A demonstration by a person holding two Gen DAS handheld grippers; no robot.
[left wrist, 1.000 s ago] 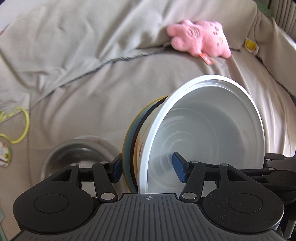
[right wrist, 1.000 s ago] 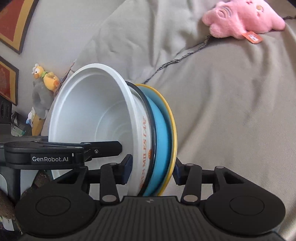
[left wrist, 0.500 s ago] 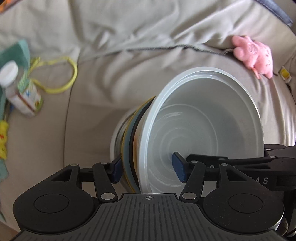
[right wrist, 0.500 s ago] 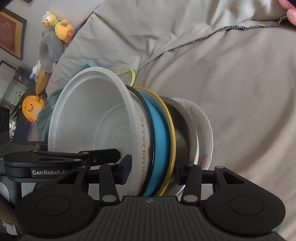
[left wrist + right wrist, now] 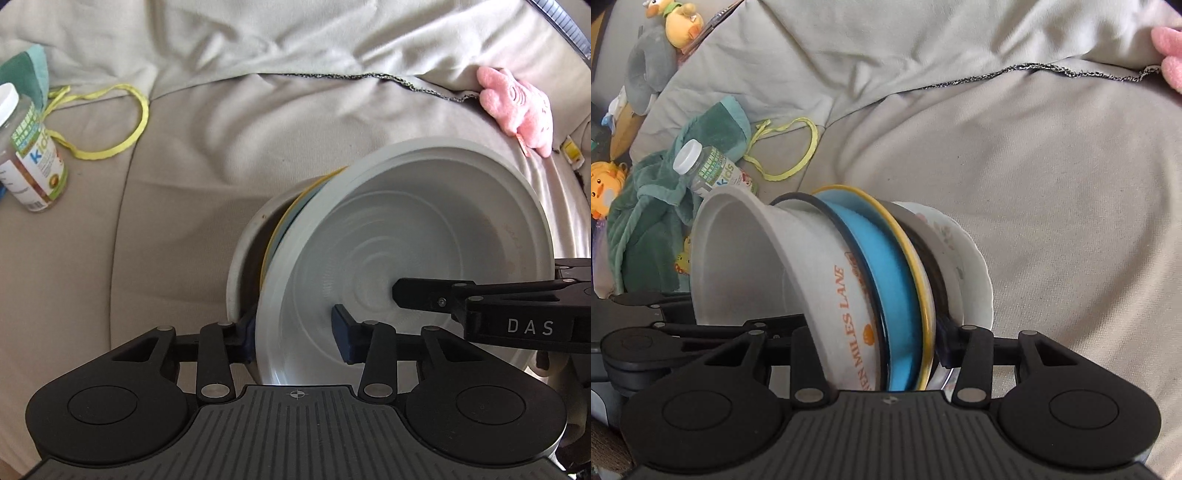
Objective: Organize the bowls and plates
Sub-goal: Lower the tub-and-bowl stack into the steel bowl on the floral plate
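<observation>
A white bowl [image 5: 424,240] [image 5: 746,266] printed with orange letters stands on edge, nested against a blue plate with a yellow rim [image 5: 894,288]. Behind these sit a steel bowl [image 5: 929,243] and a floral white plate [image 5: 967,269] on the beige sofa cushion. My right gripper [image 5: 879,343] is shut on the white bowl and blue plate; one finger is hidden inside the bowl. My left gripper [image 5: 295,339] straddles the opposite rim of the same pair, its jaws closing, one pad inside the bowl and one behind the plate, both touching.
A vitamin bottle [image 5: 29,147], a yellow cord loop [image 5: 110,122] and a green cloth [image 5: 665,192] lie to the left. At the far right lies a pink plush [image 5: 517,107]. Other plush toys [image 5: 665,37] sit at the sofa's back corner. Bare cushion [image 5: 1071,221] spreads to the right.
Both grippers carried the white bowl and blue plate leftward across the sofa and down against the steel bowl and floral plate. The left jaws have narrowed on the rim.
</observation>
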